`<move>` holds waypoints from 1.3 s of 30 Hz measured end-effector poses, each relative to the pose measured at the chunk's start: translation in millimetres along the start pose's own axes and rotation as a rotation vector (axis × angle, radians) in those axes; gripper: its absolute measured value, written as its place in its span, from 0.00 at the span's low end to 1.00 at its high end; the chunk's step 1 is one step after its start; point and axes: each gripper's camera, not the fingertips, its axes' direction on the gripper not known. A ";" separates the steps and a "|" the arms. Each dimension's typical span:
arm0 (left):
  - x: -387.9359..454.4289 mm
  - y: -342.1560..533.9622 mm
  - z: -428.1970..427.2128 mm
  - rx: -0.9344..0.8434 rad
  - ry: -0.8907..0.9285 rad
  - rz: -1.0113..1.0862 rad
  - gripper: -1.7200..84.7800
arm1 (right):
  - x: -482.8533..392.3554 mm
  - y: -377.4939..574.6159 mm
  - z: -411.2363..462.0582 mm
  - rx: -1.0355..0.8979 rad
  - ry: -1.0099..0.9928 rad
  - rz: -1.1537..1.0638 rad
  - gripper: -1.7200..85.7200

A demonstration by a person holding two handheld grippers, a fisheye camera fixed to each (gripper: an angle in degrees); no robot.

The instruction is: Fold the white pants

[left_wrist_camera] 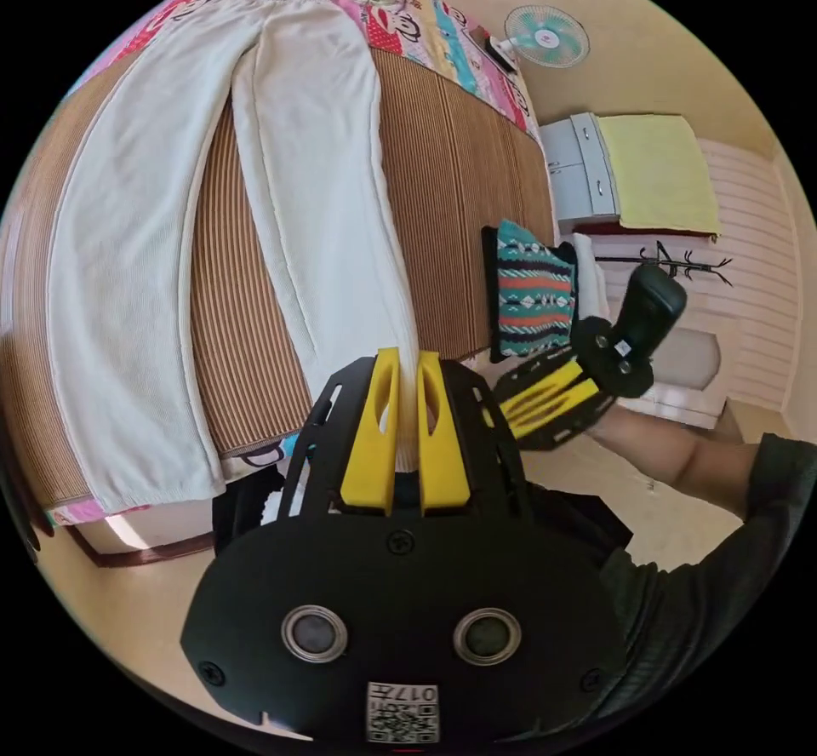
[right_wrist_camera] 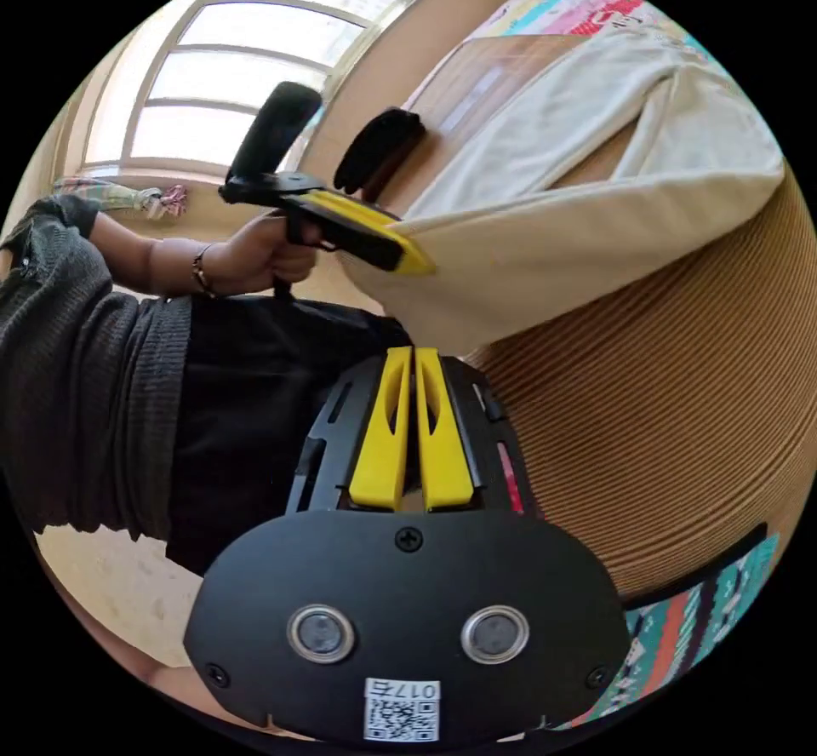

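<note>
The white pants (left_wrist_camera: 281, 194) lie spread on a brown striped mat (left_wrist_camera: 459, 194) on a bed, waist at the far end and legs running towards me. My left gripper (left_wrist_camera: 408, 356) is shut on the hem of the leg nearer the bed's side edge, with white cloth running up between its yellow jaws. In the right gripper view the left gripper (right_wrist_camera: 408, 258) holds that hem of the pants (right_wrist_camera: 596, 220) lifted off the mat. My right gripper (right_wrist_camera: 413, 353) has its jaws together with nothing between them, just below the lifted cloth. It also shows in a hand as the right gripper (left_wrist_camera: 511, 411).
A patterned striped cloth (left_wrist_camera: 532, 296) hangs at the bed's corner. Beyond it stand a grey cabinet (left_wrist_camera: 583, 168), a yellow towel (left_wrist_camera: 659, 173), a coat rack (left_wrist_camera: 672, 262) and a wall fan (left_wrist_camera: 546, 35). A window (right_wrist_camera: 247, 66) is behind the person's dark-sleeved arm (right_wrist_camera: 94, 381).
</note>
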 end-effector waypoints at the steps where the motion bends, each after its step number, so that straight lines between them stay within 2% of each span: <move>1: -5.0 6.5 -0.5 0.016 0.001 -0.021 0.06 | 24.6 -6.9 -12.6 0.013 0.001 0.042 0.08; 4: -13.4 22.0 -0.4 0.054 0.015 -0.062 0.06 | 145.4 -64.5 -97.0 0.192 -0.013 0.215 0.18; 6: -20.4 31.7 -0.2 0.089 0.047 -0.110 0.06 | 221.8 -120.6 -156.7 0.407 -0.051 0.325 0.22; 9: -31.2 43.9 2.2 0.134 0.087 -0.175 0.06 | 283.0 -188.2 -180.0 0.537 -0.054 0.453 0.23; 12: -41.4 50.4 4.1 0.164 0.123 -0.216 0.06 | 310.5 -229.7 -164.6 0.607 -0.079 0.607 0.20; 13: -46.5 52.0 4.0 0.176 0.150 -0.231 0.06 | 308.8 -234.7 -162.2 0.622 -0.066 0.620 0.19; 15: -55.2 54.6 2.6 0.194 0.201 -0.243 0.06 | 271.7 -251.8 -163.9 0.658 0.202 0.715 0.10; 16: -62.6 57.7 0.8 0.200 0.244 -0.246 0.06 | 255.7 -258.0 -165.9 0.666 0.291 0.713 0.09; 18: -76.9 67.2 -6.7 0.235 0.340 -0.238 0.06 | 183.5 -296.0 -160.8 0.629 0.570 0.558 0.07; 20: -94.5 81.9 -19.8 0.277 0.448 -0.218 0.06 | 126.3 -322.3 -152.8 0.641 0.655 0.418 0.06; 24: -149.6 124.6 -74.7 0.362 0.462 -0.271 0.06 | 26.0 -400.1 -130.3 0.659 0.613 0.200 0.05; 28: -215.9 152.3 -130.2 0.460 0.352 -0.311 0.06 | 6.0 -481.2 -86.6 0.635 0.430 0.188 0.05; 31: -271.9 157.5 -140.9 0.441 0.245 -0.395 0.06 | 14.3 -506.1 -37.5 0.599 0.273 0.164 0.06; 33: -301.6 154.4 -140.7 0.412 0.157 -0.410 0.06 | 16.1 -474.4 -5.6 0.645 0.184 0.227 0.08; 35: -328.4 146.7 -139.3 0.376 0.110 -0.404 0.07 | 11.4 -430.2 24.9 0.633 0.119 0.187 0.10; 39: -363.3 126.2 -132.3 0.221 0.056 -0.330 0.07 | 4.0 -289.6 110.9 0.479 0.123 0.266 0.11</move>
